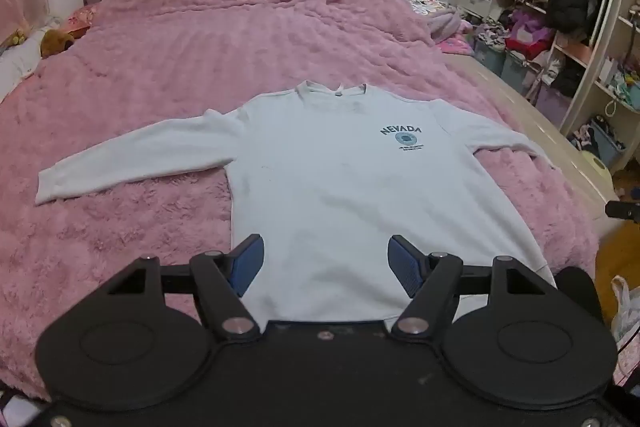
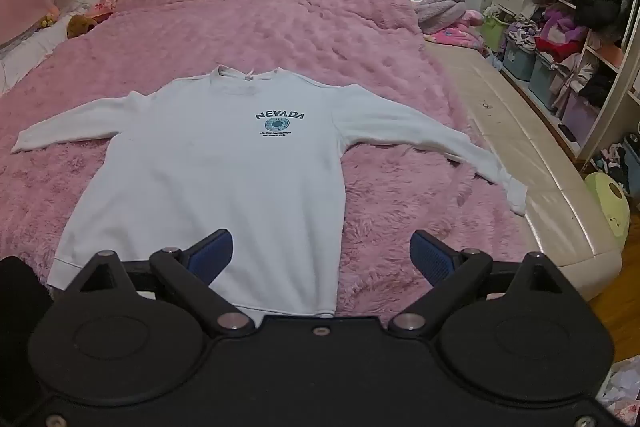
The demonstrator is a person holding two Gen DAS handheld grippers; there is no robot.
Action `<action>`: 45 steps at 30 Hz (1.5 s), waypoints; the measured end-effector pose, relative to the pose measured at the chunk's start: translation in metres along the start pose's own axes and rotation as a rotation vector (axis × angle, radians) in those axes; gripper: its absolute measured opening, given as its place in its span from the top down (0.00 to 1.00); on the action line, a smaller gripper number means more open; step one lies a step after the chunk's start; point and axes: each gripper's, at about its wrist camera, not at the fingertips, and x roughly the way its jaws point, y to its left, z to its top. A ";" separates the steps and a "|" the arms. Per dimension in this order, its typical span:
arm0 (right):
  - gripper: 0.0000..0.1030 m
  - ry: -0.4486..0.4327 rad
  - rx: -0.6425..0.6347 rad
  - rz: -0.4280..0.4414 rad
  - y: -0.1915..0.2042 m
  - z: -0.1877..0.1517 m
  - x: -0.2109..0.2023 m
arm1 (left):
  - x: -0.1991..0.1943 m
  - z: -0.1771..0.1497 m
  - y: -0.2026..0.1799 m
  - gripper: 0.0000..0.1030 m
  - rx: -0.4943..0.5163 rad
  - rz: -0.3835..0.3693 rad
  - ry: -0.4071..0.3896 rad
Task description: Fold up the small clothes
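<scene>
I get soft, even indoor light, no hard shadows or glare; fisheye bends the far edges; near black housing slightly soft; colours washed.

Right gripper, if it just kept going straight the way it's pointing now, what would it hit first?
Probably the white sweatshirt, near its hem and side edge. The right gripper hangs open and empty, angled down over that corner, with the pink blanket just beside it. Depth is unclear, so it could land on the blanket.
</scene>
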 end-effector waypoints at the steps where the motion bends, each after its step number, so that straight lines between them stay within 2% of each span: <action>1: 0.09 -0.005 -0.007 -0.006 0.001 0.000 0.000 | 0.000 0.002 -0.005 0.32 0.008 0.010 0.009; 3: 0.09 -0.003 -0.007 -0.006 0.001 0.000 -0.001 | 0.003 0.003 0.000 0.32 -0.009 0.002 0.026; 6: 0.09 -0.002 -0.005 -0.004 0.001 0.000 -0.002 | 0.002 -0.003 -0.001 0.32 -0.010 0.011 0.011; 9: 0.09 -0.003 -0.009 0.001 0.002 0.001 -0.003 | 0.007 -0.004 0.009 0.32 -0.056 -0.020 0.021; 14: 0.09 0.000 0.010 0.043 0.001 -0.003 -0.003 | 0.004 0.001 0.010 0.32 -0.086 -0.025 0.019; 19: 0.09 0.011 0.030 0.080 0.001 -0.004 0.001 | 0.000 0.000 0.016 0.32 -0.148 -0.073 0.009; 25: 0.09 -0.004 -0.019 0.033 0.009 -0.004 0.000 | -0.005 -0.001 0.013 0.32 -0.146 -0.065 -0.002; 28: 0.09 0.005 0.023 0.100 0.004 -0.005 0.002 | -0.006 -0.002 0.014 0.32 -0.154 -0.080 0.003; 34: 0.10 0.033 0.071 0.135 -0.001 -0.007 0.004 | -0.006 -0.002 0.015 0.32 -0.149 -0.075 0.005; 35: 0.10 0.041 0.090 0.130 -0.002 -0.008 0.005 | -0.005 -0.002 0.016 0.32 -0.148 -0.077 0.006; 37: 0.10 0.009 0.091 0.068 -0.002 -0.008 0.004 | -0.006 -0.003 0.016 0.32 -0.143 -0.079 0.007; 39: 0.10 -0.052 0.032 -0.063 0.007 -0.011 0.000 | -0.005 -0.003 0.016 0.32 -0.138 -0.082 0.012; 40: 0.10 -0.056 0.000 -0.097 0.009 -0.011 -0.001 | -0.004 -0.003 0.016 0.32 -0.136 -0.082 0.015; 41: 0.09 -0.055 -0.025 -0.114 0.012 -0.010 0.000 | -0.004 -0.002 0.017 0.32 -0.136 -0.082 0.018; 45: 0.09 -0.077 -0.056 -0.073 0.015 -0.014 -0.003 | -0.002 -0.001 0.019 0.32 -0.141 -0.087 0.017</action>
